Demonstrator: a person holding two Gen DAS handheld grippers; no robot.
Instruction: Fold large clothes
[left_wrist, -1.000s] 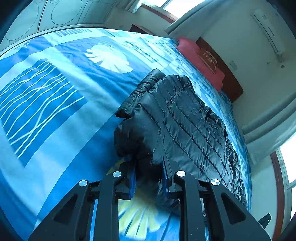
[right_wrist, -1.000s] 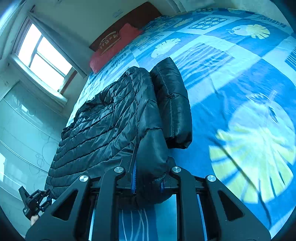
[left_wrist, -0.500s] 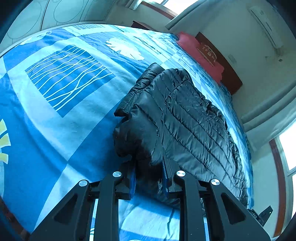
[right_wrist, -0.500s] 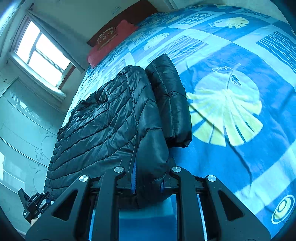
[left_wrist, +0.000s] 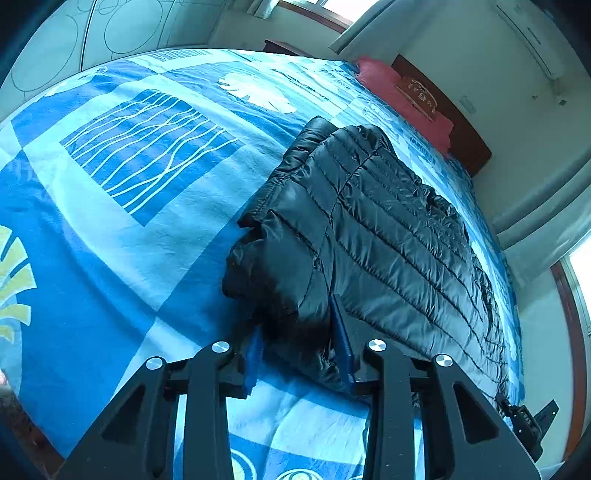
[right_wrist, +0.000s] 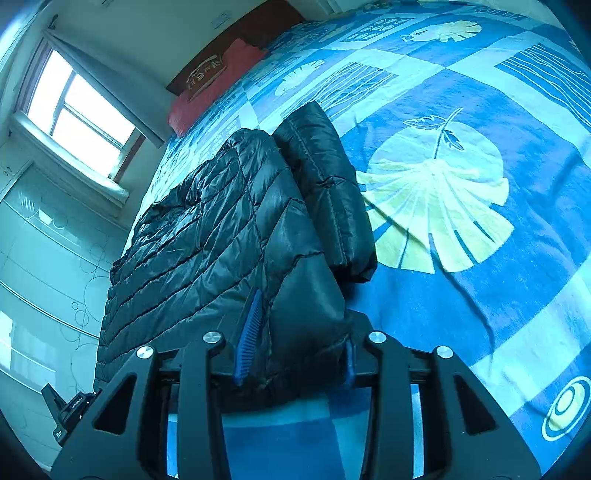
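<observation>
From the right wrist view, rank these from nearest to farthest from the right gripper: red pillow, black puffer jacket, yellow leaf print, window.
1. black puffer jacket: its edge sits between the right gripper jaws, which have just been opening.
2. yellow leaf print: on the bedspread, up and right.
3. red pillow: at the headboard.
4. window: far wall, upper left.

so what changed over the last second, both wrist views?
Both grippers' jaws have just been opening on the black puffer jacket. Left gripper: pads now stand apart from the fabric, the near corner still between them. Right gripper: wider too, the folded edge between its pads. Before opening, both slid the jacket across the blue bedspread. The jacket's folded shape stayed, sleeve tucked alongside; the red pillow did not move.
</observation>
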